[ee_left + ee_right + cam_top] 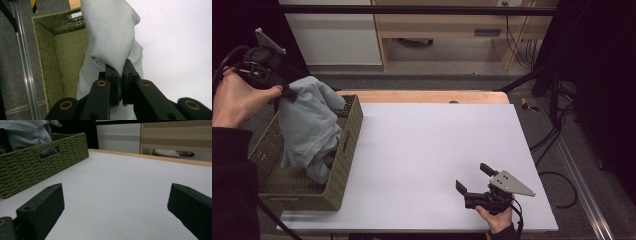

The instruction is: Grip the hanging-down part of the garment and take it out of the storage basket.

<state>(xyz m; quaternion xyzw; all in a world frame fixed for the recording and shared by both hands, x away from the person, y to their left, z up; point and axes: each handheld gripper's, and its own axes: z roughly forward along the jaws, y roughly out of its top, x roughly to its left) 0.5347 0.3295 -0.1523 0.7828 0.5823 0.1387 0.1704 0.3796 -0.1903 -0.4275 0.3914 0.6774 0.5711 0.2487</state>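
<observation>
left tool (120, 75) clamped on pale cloth (110, 32)

High view overhead; all views share the basket (347, 145).

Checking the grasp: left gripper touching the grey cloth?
Touching. The left gripper view shows the left gripper with jaws pinched shut on a fold of the grey cloth, no gap.
</observation>
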